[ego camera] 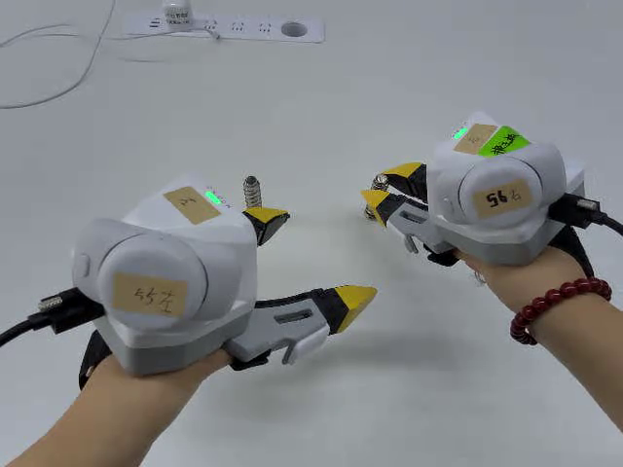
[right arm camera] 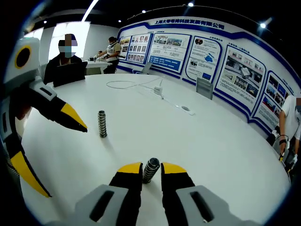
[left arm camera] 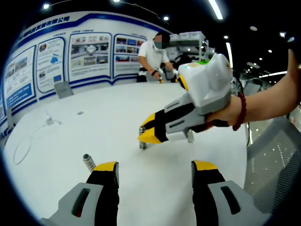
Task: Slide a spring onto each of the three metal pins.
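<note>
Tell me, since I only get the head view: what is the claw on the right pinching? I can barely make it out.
Observer: The right gripper view shows a dark coiled metal spring pinched in the right claw, leaning slightly.
Operator: Is it lifted into the air?
Observer: No. In the left gripper view its lower end seems to rest on the white table.
Operator: Is anybody else around?
Observer: Yes. In the right gripper view a person in dark clothes sits at the table's far side.
</note>
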`<control>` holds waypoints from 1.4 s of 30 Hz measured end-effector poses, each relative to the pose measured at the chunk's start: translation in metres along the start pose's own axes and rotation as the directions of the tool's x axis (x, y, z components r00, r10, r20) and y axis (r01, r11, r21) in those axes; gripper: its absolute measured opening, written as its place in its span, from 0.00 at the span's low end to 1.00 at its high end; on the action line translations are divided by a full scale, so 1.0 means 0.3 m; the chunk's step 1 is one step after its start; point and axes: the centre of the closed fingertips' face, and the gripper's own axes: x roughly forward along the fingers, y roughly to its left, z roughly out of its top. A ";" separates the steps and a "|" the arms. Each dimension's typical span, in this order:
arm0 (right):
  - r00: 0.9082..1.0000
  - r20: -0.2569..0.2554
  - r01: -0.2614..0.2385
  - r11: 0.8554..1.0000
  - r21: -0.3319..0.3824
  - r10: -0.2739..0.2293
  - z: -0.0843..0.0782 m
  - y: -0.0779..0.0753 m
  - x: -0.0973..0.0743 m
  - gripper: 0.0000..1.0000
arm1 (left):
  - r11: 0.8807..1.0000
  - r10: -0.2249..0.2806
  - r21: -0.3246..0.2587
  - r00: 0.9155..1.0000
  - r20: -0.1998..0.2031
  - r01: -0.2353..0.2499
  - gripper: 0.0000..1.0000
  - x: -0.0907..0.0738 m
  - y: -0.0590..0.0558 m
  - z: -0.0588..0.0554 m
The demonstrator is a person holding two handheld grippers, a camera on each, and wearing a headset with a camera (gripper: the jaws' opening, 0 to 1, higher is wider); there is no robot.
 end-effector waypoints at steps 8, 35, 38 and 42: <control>1.000 0.018 0.004 1.000 0.027 -0.004 0.021 -0.002 -0.014 0.24 | 1.000 0.002 0.004 1.000 0.005 -0.002 0.64 -0.002 0.002 0.008; 0.997 0.037 0.063 0.985 0.162 -0.070 0.069 -0.080 -0.180 0.53 | 0.999 -0.026 0.043 0.999 0.033 0.024 0.68 0.015 -0.038 0.080; 0.997 0.024 0.068 0.980 0.187 -0.074 0.058 -0.088 -0.198 0.57 | 0.998 -0.032 0.049 0.999 0.033 0.030 0.68 0.021 -0.045 0.083; 0.996 0.016 0.081 0.976 0.202 -0.086 0.044 -0.098 -0.230 0.60 | 0.998 -0.035 0.055 0.999 0.029 0.034 0.68 0.029 -0.051 0.087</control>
